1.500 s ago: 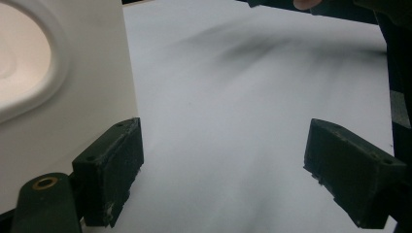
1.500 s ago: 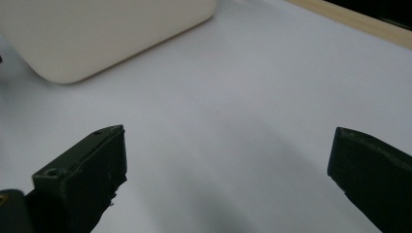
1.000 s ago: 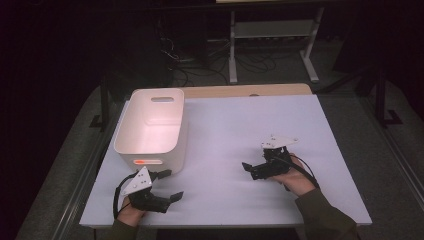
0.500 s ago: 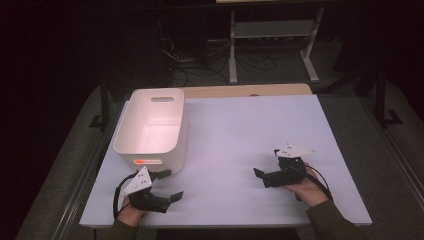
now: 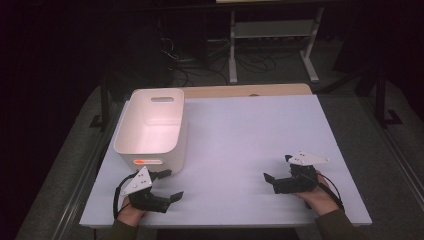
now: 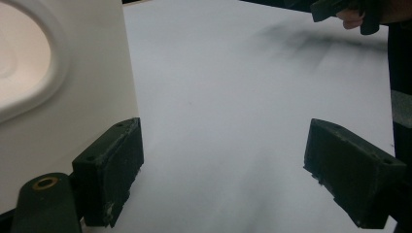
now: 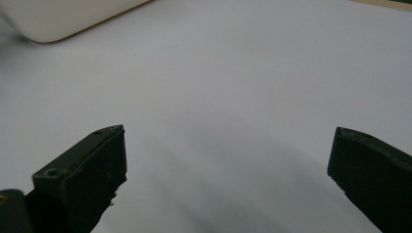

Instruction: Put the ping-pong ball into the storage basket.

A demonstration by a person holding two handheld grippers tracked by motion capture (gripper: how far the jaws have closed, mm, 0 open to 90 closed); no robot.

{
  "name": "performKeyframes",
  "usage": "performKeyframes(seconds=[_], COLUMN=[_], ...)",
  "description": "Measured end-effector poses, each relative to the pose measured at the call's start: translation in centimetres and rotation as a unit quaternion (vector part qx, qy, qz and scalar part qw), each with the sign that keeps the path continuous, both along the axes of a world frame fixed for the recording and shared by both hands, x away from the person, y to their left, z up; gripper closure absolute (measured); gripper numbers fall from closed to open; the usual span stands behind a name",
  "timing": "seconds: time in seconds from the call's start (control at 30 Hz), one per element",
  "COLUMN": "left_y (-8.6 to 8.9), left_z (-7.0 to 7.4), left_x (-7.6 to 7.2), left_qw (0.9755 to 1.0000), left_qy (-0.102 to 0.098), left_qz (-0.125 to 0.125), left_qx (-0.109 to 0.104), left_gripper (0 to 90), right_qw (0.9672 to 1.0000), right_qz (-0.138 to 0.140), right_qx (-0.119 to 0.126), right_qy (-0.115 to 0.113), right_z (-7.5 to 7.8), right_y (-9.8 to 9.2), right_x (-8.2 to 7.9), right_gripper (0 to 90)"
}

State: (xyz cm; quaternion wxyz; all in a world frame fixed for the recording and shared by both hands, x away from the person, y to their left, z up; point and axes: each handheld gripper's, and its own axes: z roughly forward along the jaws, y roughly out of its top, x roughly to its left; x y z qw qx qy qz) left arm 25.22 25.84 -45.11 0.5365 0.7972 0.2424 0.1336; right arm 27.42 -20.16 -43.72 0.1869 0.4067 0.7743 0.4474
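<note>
White bin (image 5: 152, 127) long axis runs away from person. Left gripper (image 5: 167, 185) nearer, bin just beyond fingers. Right gripper (image 5: 276, 174) well apart. Both fingers open, empty, over desk (image 5: 240, 135).

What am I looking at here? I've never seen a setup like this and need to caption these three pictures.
A person at a white table holds a hand-operated gripper in each hand. The high view looks down from above: the left gripper sits beside a white bin, the right gripper on the opposite side. The other two pictures come from cameras riding on each gripper, looking along its black fingers. Both are open and hold nothing.
</note>
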Motion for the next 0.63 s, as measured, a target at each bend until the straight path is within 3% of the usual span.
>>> performKeyframes(seconds=[0.17,0.63], left_y=[0.01,-0.02], left_z=[0.0,-0.01], left_x=[0.0,-0.01], left_qw=[1.0,1.0], left_qy=[-0.001,0.0], left_qz=[-0.001,-0.001], left_qx=[0.0,0.0], left_gripper=[14.2,14.1], right_qw=[0.9999,1.0], right_qz=[-0.01,-0.004], right_qx=[0.004,-0.004], right_qy=[-0.005,0.003], right_z=[-0.25,-0.84], right_y=[-0.61,-0.62], right_x=[-0.2,-0.28], right_gripper=[0.2,0.2])
